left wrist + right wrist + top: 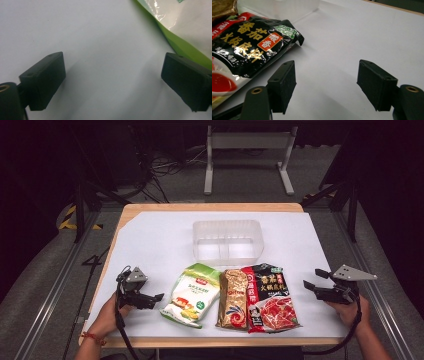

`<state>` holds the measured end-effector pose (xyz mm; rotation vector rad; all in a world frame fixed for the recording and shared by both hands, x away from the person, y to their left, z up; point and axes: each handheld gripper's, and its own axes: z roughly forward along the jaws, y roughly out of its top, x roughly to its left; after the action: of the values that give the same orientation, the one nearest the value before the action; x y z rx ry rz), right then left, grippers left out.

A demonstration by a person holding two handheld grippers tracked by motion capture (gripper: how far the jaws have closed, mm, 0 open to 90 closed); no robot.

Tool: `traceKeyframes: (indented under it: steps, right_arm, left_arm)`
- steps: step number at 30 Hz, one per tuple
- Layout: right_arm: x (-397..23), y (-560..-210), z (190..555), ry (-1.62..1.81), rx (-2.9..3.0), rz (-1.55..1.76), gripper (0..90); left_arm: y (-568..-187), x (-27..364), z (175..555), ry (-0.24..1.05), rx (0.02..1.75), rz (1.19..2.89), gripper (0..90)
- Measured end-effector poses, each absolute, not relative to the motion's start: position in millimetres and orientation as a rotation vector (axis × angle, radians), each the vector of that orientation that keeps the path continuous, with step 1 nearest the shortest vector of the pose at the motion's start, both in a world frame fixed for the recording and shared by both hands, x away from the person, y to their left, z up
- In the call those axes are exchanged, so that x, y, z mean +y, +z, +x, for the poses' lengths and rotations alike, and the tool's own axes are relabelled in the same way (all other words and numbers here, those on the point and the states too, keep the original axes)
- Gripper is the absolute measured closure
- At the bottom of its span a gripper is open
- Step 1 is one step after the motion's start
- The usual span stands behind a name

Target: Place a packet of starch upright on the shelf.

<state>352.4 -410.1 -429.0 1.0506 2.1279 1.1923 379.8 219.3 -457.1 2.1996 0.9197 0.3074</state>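
The high view looked forward and down from above the near edge of the table (150, 227), taking in the whole top and the floor beyond. The left gripper view sat low and close over the white top, with the edge of the green bag (185, 45) at its upper right; the same green bag (192, 295) lay near-left of centre in the high view. The right gripper view also sat low, facing the black bag (249, 47) and the clear bin (287, 7) beyond it; the high view shared both, black bag (270, 297) and bin (228, 242).
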Motion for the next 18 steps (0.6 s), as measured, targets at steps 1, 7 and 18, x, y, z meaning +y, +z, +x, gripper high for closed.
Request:
traceKeyframes:
  steps: [1, 7, 18]
  right_arm:
    - [-410, -429, 352, 1.192, 2.128, 1.051, 31.7]
    - [-403, -424, 349, 1.213, 2.114, 1.008, 31.9]
    - [-375, -427, 350, 1.203, 2.186, 0.925, 23.5]
  left_arm:
    - [-456, 222, 379, 0.299, 0.909, 2.184, 5.2]
    - [-446, 235, 371, 0.263, 0.826, 2.075, 5.0]
    - [-435, 226, 374, 0.210, 0.710, 2.066, 10.0]
